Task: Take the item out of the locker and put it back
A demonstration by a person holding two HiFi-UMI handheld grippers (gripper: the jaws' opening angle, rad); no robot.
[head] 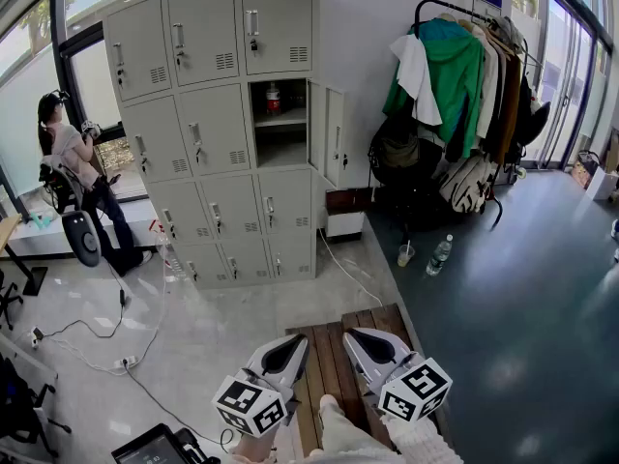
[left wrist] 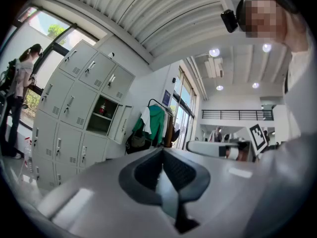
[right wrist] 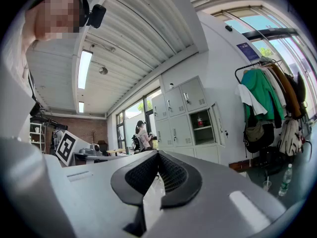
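left gripper (left wrist: 162, 151) and right gripper (right wrist: 157, 153) are side by side, each with its jaws pressed together on nothing. well ahead of them stands the grey metal locker bank (head: 213, 114) with one compartment open, and the small red bottle (head: 273, 98) sits on its upper shelf.

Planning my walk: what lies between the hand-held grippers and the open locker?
In the head view: wooden planks, then pale floor with a white cable trailing across.

I hold my grey, black-padded left gripper (head: 293, 348) and its matching right gripper (head: 358, 342) level, side by side, close but apart. Both have their jaws closed together on nothing.
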